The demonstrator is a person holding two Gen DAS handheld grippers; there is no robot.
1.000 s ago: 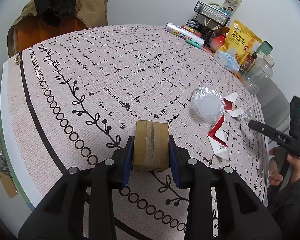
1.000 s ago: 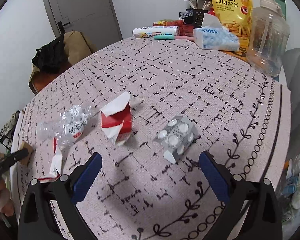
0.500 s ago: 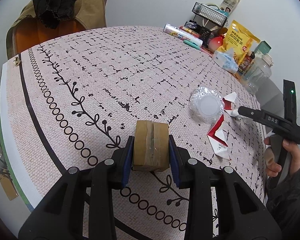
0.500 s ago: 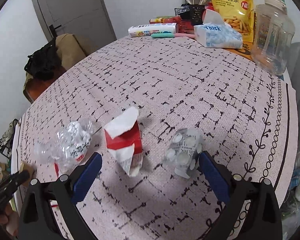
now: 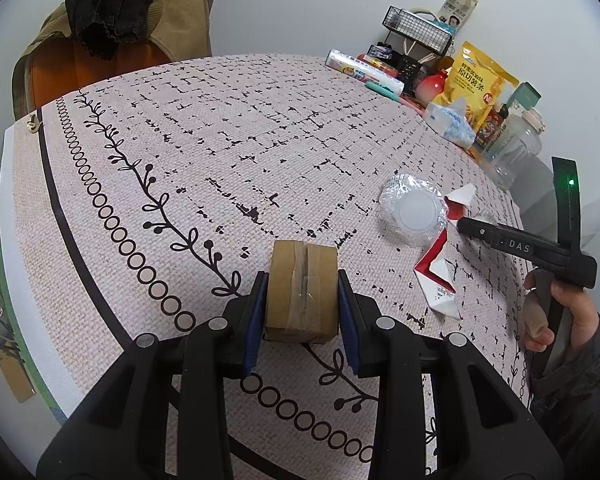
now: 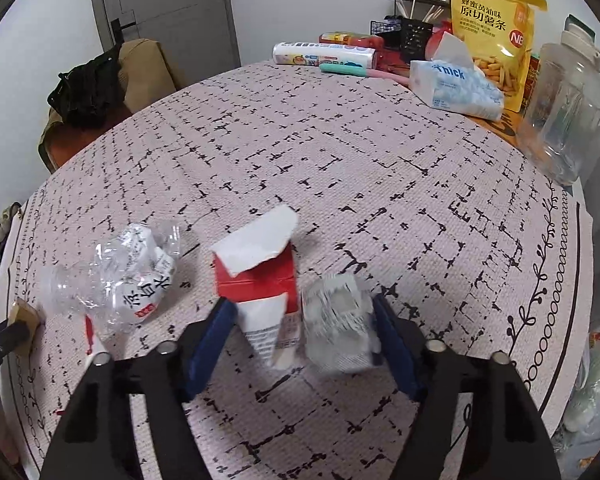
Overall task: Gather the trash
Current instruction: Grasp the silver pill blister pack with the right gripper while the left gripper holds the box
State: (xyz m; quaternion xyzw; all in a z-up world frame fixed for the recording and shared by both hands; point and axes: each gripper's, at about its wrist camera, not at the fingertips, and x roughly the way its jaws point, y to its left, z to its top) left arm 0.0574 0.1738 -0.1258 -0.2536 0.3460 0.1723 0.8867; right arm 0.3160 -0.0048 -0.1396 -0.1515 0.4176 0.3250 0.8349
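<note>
table [image 6: 340, 140] | carton [image 6: 260, 276] and blister pack [image 6: 338, 328] between closing right tongs [image 6: 302, 338]

We see the blister pack [image 6: 338, 322] only as a motion-blurred smear; at nine o'clock the left gripper [image 6: 4, 332] is cut off.

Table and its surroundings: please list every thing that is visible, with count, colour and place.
cardboard box: 1, brown, between left pads
red-white carton: 1, between right gripper's jaws
blister pack: 1, silver, beside carton, between the same jaws
torn carton piece: 1, red-white, near table edge
crushed bottle: 1, clear, left of carton
tissue pack: 1, blue-white, far edge
snack bag: 1, yellow, behind tissues
jug: 1, clear, far right
left gripper: shut on box
right gripper: closing, not yet pressing
</note>
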